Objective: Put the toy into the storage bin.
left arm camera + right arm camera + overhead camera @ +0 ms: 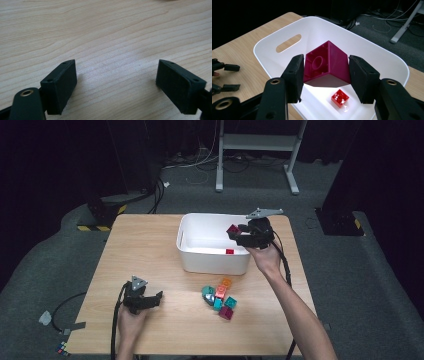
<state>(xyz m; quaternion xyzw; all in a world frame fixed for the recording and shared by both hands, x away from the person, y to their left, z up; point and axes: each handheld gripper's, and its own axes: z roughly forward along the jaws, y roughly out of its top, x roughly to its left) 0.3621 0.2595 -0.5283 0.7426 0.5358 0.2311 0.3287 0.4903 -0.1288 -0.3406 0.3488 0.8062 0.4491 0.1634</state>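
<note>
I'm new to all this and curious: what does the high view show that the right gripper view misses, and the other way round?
High view alone: a cluster of coloured blocks on the table in front of the white tub, and a stand's legs on the floor beyond.

Right gripper view alone: the hollow, open underside of the magenta block and the tub's handle slot.

Both: the right gripper clamping that block above the tub, a small red block inside it, and the left gripper.

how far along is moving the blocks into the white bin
Done: one small red block already lies in the white bin. In hand: the right gripper holds a magenta block above the bin. Left: a cluster of blocks waits on the table; the left gripper rests open.
</note>
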